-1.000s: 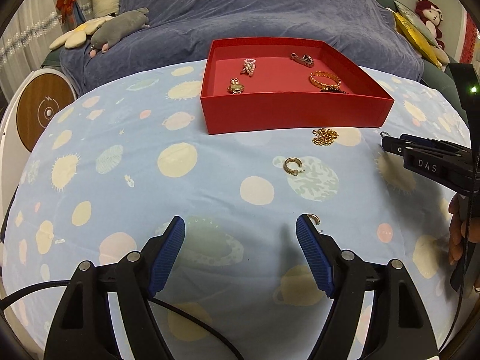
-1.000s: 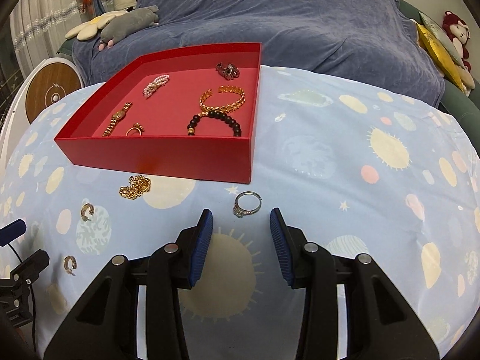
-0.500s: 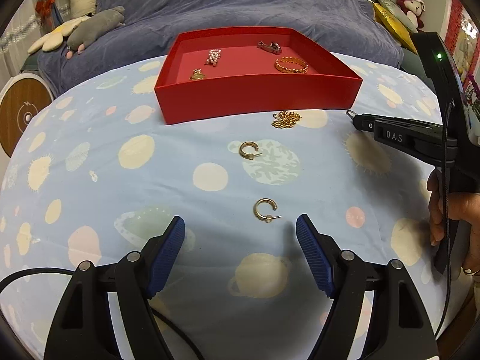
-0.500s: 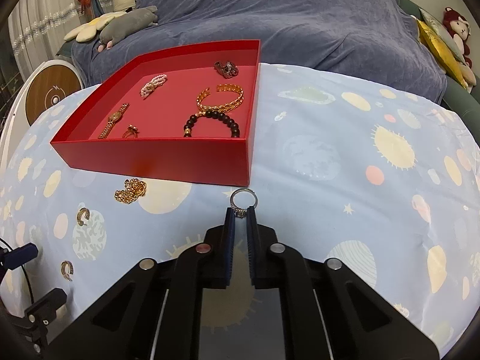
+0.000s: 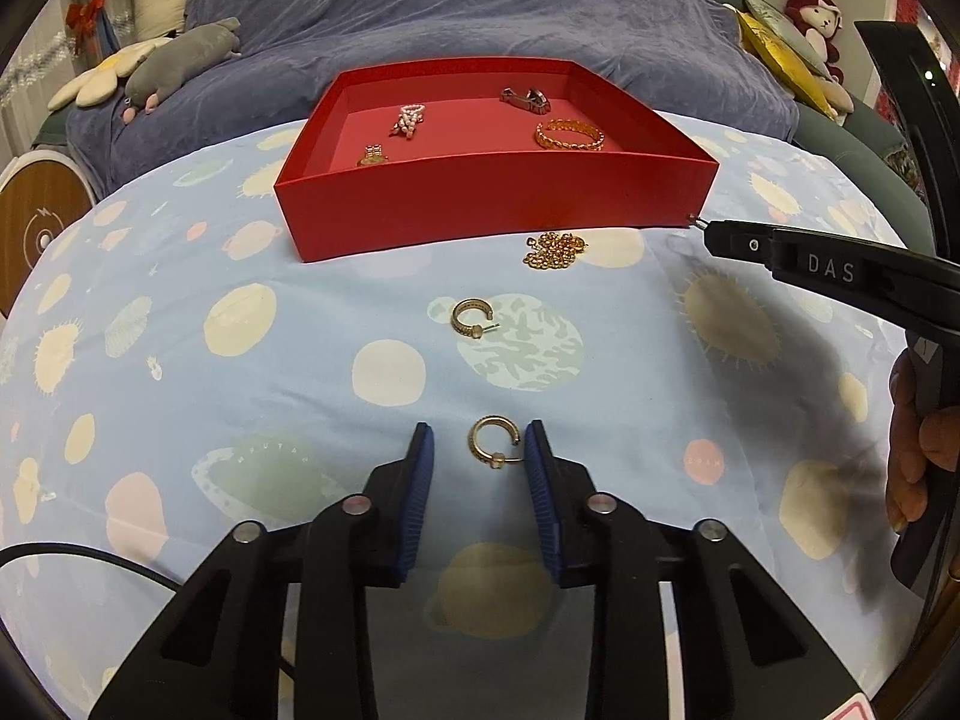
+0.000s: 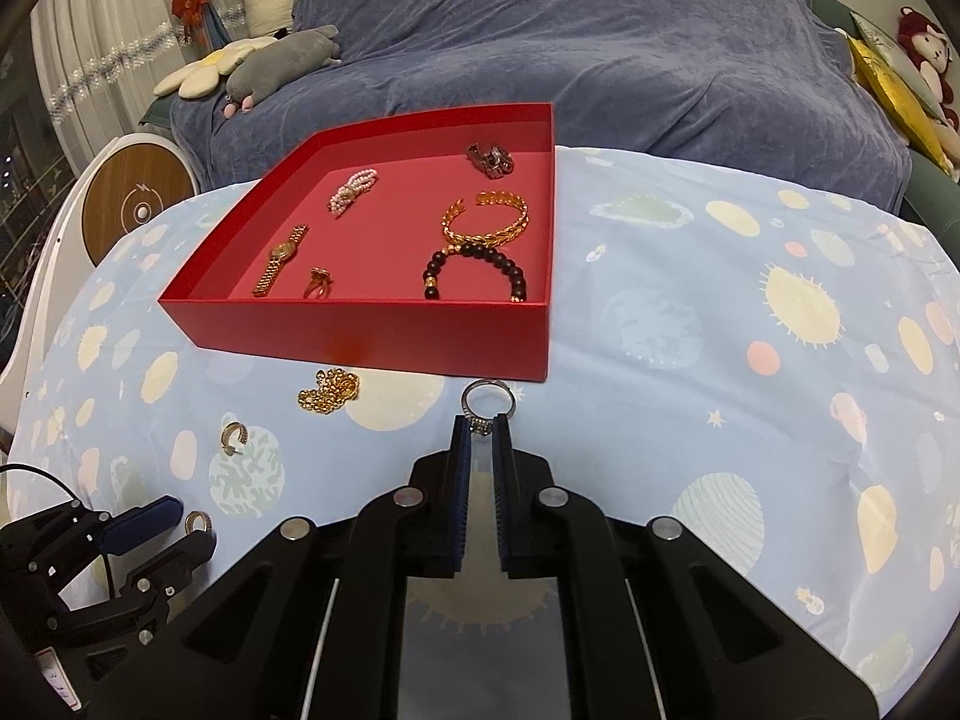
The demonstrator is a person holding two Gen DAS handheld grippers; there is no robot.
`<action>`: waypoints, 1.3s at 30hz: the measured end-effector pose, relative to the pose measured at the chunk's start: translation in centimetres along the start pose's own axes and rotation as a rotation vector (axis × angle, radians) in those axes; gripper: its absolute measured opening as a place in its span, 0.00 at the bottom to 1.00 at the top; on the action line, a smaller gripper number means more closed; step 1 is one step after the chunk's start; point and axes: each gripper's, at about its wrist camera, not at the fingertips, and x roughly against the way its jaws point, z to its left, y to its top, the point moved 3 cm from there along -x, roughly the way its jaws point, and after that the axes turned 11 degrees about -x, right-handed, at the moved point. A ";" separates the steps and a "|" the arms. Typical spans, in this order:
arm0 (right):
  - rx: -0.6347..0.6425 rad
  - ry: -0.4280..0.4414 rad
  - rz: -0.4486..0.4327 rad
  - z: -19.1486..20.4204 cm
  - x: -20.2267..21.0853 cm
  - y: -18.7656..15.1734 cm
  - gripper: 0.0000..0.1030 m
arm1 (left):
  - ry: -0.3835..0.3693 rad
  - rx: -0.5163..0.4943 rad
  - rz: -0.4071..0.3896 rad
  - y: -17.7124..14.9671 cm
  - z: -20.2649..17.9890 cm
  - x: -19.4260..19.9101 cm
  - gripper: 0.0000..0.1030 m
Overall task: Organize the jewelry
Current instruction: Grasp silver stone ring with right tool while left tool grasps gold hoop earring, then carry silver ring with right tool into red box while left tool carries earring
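A red tray (image 5: 498, 204) (image 6: 372, 336) holds several jewelry pieces. My left gripper (image 5: 479, 450) is partly open with its jaws on either side of a gold hoop earring (image 5: 493, 443) that lies on the cloth. A second gold hoop earring (image 5: 471, 317) and a gold chain (image 5: 553, 250) lie nearer the tray. My right gripper (image 6: 481, 427) is shut on a silver ring (image 6: 487, 401) and holds it just in front of the tray's near wall. The right gripper also shows at the right of the left wrist view (image 5: 699, 222).
The table has a light blue planet-print cloth (image 6: 720, 330). Behind it is a sofa under a dark blue cover (image 6: 570, 42) with plush toys (image 6: 270, 60). A round white and wood device (image 6: 135, 204) stands at the left.
My left gripper has moved forward and narrowed its jaws around the near hoop earring. My right gripper closed on the silver ring and has lifted it slightly toward the tray.
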 end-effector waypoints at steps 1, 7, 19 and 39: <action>0.001 0.004 0.001 0.1 0.1 0.0 0.06 | -0.005 -0.005 -0.002 0.1 -0.1 0.0 0.14; 0.019 0.025 0.001 0.9 0.6 -0.2 0.06 | -0.026 0.000 -0.005 0.3 0.1 0.2 0.13; 0.059 0.085 -0.043 2.9 3.6 0.4 0.06 | 0.018 0.064 -0.059 3.4 4.8 3.3 0.13; 0.002 0.123 -0.094 5.5 -1.3 12.1 0.06 | 0.244 0.056 -0.110 16.8 9.7 -1.0 0.13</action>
